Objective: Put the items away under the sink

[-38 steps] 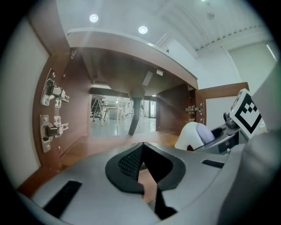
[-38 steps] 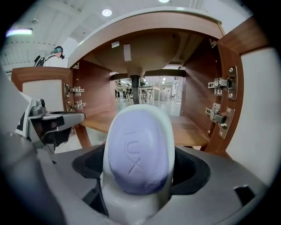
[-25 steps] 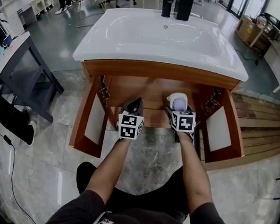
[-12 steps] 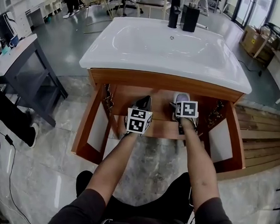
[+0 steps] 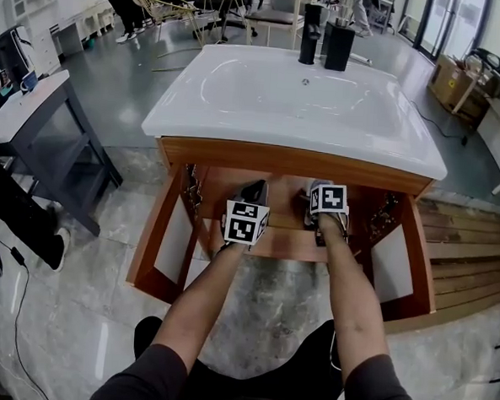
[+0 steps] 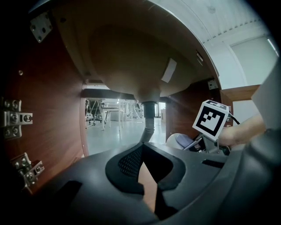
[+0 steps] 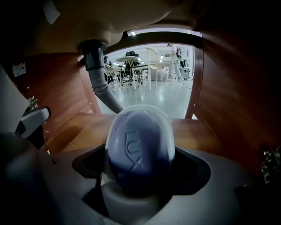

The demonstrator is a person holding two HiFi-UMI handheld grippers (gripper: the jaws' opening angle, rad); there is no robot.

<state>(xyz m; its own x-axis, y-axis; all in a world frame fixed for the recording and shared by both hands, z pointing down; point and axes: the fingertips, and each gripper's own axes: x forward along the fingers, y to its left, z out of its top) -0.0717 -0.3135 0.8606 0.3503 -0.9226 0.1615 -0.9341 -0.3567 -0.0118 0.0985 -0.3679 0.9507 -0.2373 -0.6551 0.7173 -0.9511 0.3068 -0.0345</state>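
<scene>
Soap (image 7: 138, 149) lettering shows only in the right gripper view.

Open room on the wooden shelf (image 7: 199, 132) either side of the grey drain hose (image 7: 100, 88) — basin underside (image 6: 127, 57) close overhead, cabinet wall (image 7: 235, 88) flanking.

Glare whitens the sink (image 5: 239, 101); gripper views dim, fisheye-bent, black-cornered, near foreground blurred.

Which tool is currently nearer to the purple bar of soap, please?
Right. The right tool is clamped on the soap inside the cabinet; the left tool sits apart, to the soap's left.
</scene>
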